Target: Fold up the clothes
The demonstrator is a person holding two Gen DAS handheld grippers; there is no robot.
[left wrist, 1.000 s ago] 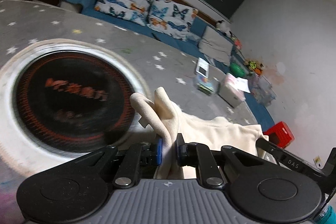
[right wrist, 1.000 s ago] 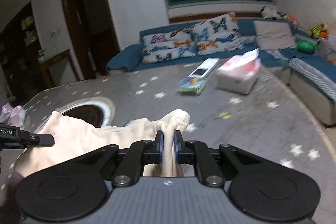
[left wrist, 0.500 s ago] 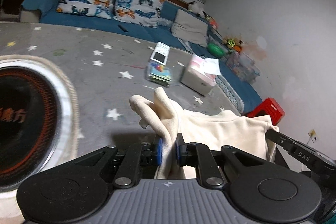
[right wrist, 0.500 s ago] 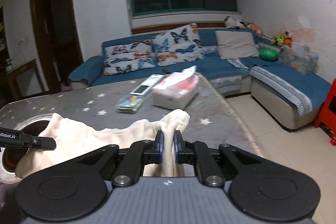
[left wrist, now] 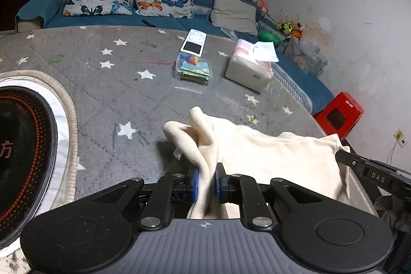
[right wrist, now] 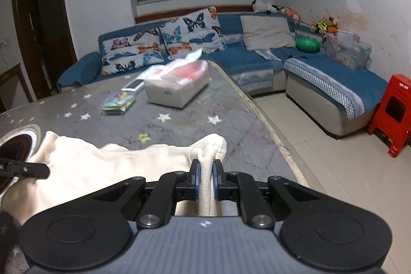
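Cream garment (left wrist: 269, 156) stretched between left gripper (left wrist: 205, 182) and right gripper (right wrist: 205, 182), each angled downward, clamped on it.

Garment (left wrist: 269, 158): cream cloth, soft, fleecy, matt.
Left gripper (left wrist: 205, 182): matt black plastic, blue pads, shiny metal pivot pins.
Table cover (left wrist: 123, 84): grey quilted cloth, printed stars, matt.
Stool (right wrist: 395, 107), right of frame: glossy red plastic.
Sofa (right wrist: 257, 55): blue fabric.
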